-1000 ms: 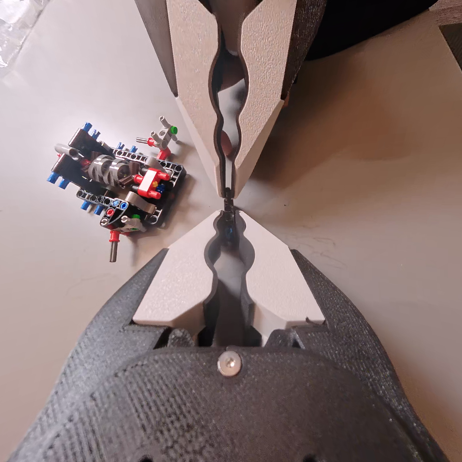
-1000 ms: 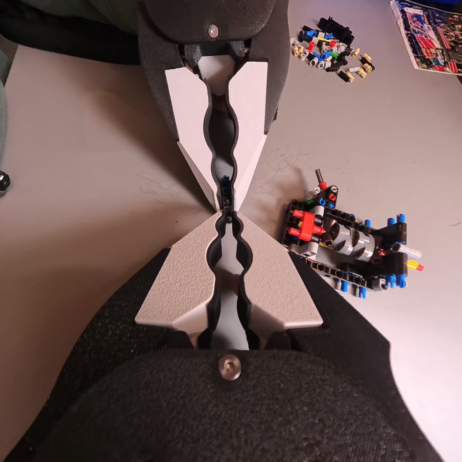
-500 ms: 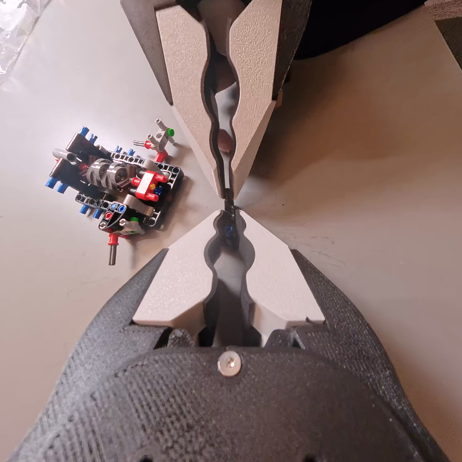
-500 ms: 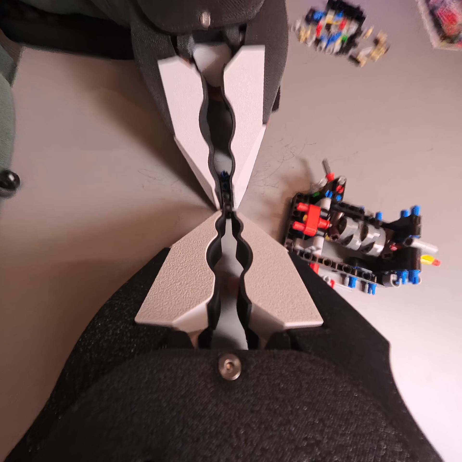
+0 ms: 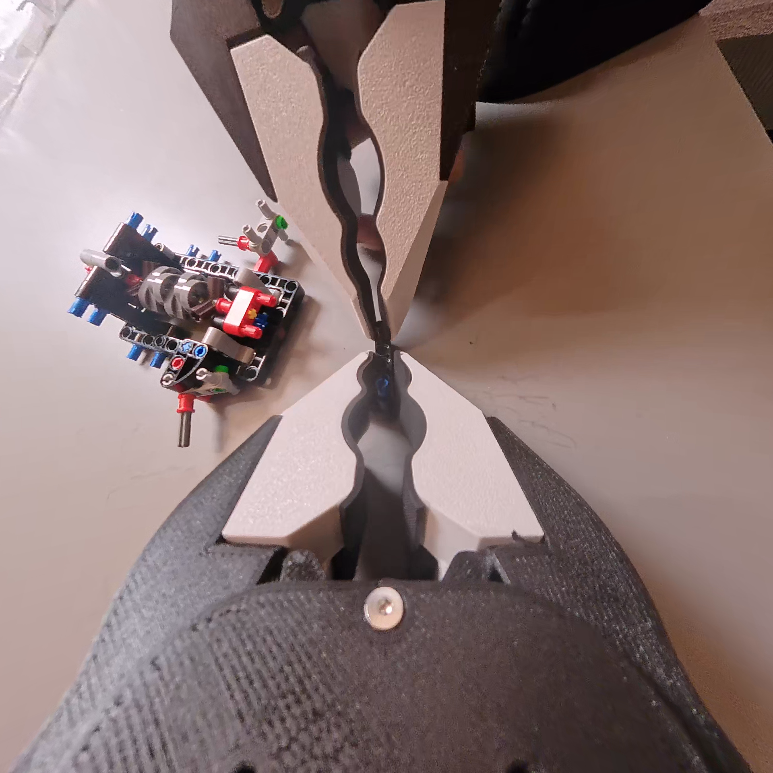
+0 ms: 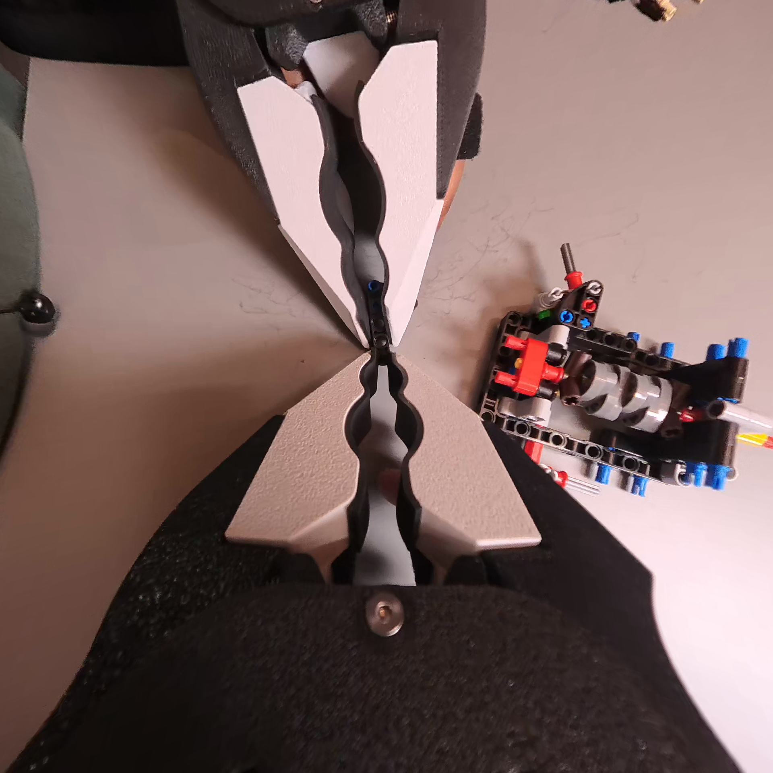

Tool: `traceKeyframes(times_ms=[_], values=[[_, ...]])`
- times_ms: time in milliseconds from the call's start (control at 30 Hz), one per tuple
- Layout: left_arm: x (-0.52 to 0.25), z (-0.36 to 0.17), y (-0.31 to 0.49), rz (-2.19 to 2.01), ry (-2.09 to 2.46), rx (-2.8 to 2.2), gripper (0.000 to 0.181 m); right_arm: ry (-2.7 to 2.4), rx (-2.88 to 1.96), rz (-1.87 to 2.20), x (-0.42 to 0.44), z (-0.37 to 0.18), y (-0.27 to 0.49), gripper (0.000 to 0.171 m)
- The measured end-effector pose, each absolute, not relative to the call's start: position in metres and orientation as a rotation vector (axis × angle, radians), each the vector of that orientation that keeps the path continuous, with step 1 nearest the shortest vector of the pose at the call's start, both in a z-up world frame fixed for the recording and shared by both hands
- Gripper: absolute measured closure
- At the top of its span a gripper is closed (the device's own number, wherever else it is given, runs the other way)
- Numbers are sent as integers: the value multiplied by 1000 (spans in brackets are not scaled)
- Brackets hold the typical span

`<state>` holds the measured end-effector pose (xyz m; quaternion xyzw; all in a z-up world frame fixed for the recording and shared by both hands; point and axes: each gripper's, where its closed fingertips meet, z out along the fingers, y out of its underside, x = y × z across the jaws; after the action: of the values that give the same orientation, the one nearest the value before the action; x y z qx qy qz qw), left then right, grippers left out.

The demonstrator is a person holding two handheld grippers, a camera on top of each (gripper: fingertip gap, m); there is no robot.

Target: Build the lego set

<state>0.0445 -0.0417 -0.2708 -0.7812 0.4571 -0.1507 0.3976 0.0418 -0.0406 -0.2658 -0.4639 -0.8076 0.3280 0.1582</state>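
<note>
Tip to tip above the pale table (image 5: 585, 293): left gripper (image 5: 382, 359) and right gripper (image 6: 381, 355), both pinching 1 thin black beam (image 6: 378, 322) with a blue pin (image 6: 373, 286), held end-on between the 2 sets of jaws. Half-built model (image 5: 188, 309) flat on the table, well apart from the jaws, untouched.

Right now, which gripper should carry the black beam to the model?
Probably left: the left gripper holds most of the black beam; the right gripper pinches only its tip. The model is beside both.
</note>
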Motion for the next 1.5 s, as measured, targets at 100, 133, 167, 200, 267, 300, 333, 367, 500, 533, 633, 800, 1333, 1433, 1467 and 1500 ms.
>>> traceKeyframes(times_ms=[100,133,167,200,267,300,333,367,500,533,633,800,1333,1433,1467,1500], values=[[44,-271,-42,-378,1162,-1974,175,-2324,-1376,940,42,-266,-41,168],[44,-271,-42,-381,1160,-1976,175,-2324,-1352,943,41,-265,-41,169],[44,-270,-41,-390,1151,-1983,175,-2309,-1296,948,40,-265,-41,169],[42,-270,-40,-396,1128,-1996,176,-2270,-1227,946,38,-262,-40,169],[38,-265,-38,-450,1058,-2010,176,-2214,-1107,1016,41,-252,-48,144],[37,-260,-38,-516,1004,-2013,176,-2177,-1062,1040,42,-244,-50,136],[38,-254,-39,-610,946,-2014,176,-2141,-1014,1019,41,-237,-49,133],[39,-248,-42,-714,890,-2016,176,-2119,-956,964,39,-233,-47,131],[41,-226,-45,-1039,694,-1986,176,-2053,-783,856,32,-222,-49,139],[41,-222,-44,-1089,656,-1978,176,-2040,-767,838,31,-221,-48,143],[44,-214,-47,-1205,601,-1954,176,-2011,-734,794,30,-217,-45,154],[47,-209,-49,-1353,521,-1936,177,-2016,-735,825,32,-213,-46,163],[11,-181,-44,-950,636,-1760,158,-1808,-1112,1284,29,-194,-28,164],[16,-184,-42,-788,702,-1740,155,-1735,-1149,1406,28,-183,-26,164],[19,-184,-41,-766,704,-1733,155,-1723,-1149,1438,29,-180,-28,164],[22,-184,-40,-753,712,-1729,155,-1716,-1152,1466,29,-178,-30,164]])
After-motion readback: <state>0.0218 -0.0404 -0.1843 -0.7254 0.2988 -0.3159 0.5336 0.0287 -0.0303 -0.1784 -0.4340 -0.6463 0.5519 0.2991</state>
